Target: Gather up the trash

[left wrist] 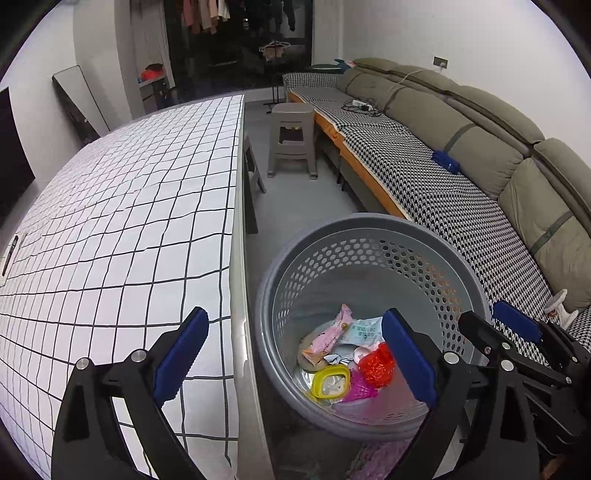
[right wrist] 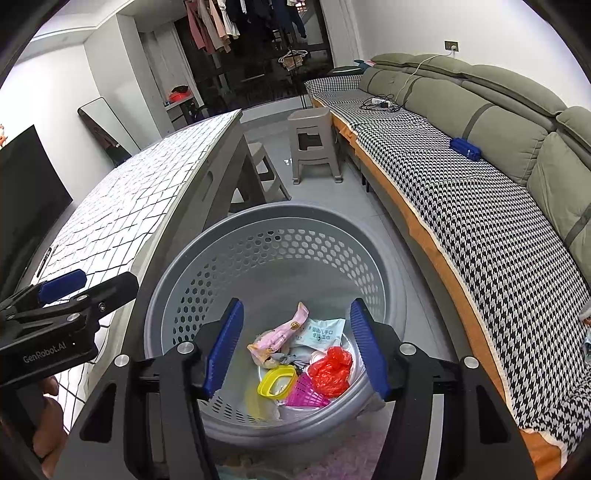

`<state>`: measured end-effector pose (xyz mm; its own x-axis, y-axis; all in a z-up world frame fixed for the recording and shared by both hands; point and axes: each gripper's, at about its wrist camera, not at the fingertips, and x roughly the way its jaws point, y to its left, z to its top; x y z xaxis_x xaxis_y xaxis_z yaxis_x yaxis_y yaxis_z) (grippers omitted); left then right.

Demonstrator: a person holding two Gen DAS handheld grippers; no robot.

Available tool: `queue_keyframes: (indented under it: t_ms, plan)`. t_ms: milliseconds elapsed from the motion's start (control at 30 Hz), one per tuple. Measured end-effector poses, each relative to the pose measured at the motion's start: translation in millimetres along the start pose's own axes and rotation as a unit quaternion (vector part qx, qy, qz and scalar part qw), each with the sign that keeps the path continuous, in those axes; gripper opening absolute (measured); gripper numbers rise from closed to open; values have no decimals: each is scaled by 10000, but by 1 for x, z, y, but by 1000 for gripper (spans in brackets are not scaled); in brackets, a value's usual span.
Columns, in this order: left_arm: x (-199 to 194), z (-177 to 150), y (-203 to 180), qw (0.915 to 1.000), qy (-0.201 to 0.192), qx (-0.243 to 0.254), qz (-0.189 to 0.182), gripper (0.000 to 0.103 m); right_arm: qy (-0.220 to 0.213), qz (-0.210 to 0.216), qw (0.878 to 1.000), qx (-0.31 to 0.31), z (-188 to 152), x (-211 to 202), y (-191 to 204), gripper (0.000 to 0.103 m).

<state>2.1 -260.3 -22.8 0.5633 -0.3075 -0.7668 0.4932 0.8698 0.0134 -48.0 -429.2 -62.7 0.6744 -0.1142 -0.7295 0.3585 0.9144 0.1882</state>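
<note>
In the left wrist view the left gripper (left wrist: 295,354) has its jaws spread wide with nothing between them; one finger is over the table (left wrist: 122,206), the other over the basket (left wrist: 369,229). The trash (left wrist: 347,362) lies at the basket bottom. A sofa (left wrist: 443,177) runs along the right and a stool (left wrist: 293,140) stands behind. In the right wrist view the right gripper (right wrist: 295,347) hangs half spread and empty above the basket (right wrist: 280,221), the trash (right wrist: 306,358) below it, and the left gripper (right wrist: 74,291) is just beside, over the table edge.

A home living room: long sofa (left wrist: 461,155), hanging clothes (left wrist: 207,14), plastic stool (left wrist: 291,136)
</note>
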Motion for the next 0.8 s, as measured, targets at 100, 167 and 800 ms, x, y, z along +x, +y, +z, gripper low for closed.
queue_keyframes:
  t_ms: [100, 167, 800]
  plan:
    - [-1, 0, 1, 10000, -12, -12, 24, 96, -9, -11, 10000, -28, 0, -1, 3, 58]
    - [-2, 0, 1, 10000, -25, -13, 63, 96, -28, -13, 10000, -41, 0, -2, 4, 58]
    - [-4, 0, 1, 9998, -30, -37, 178, 97, -93, -15, 10000, -30, -1, -9, 7, 60]
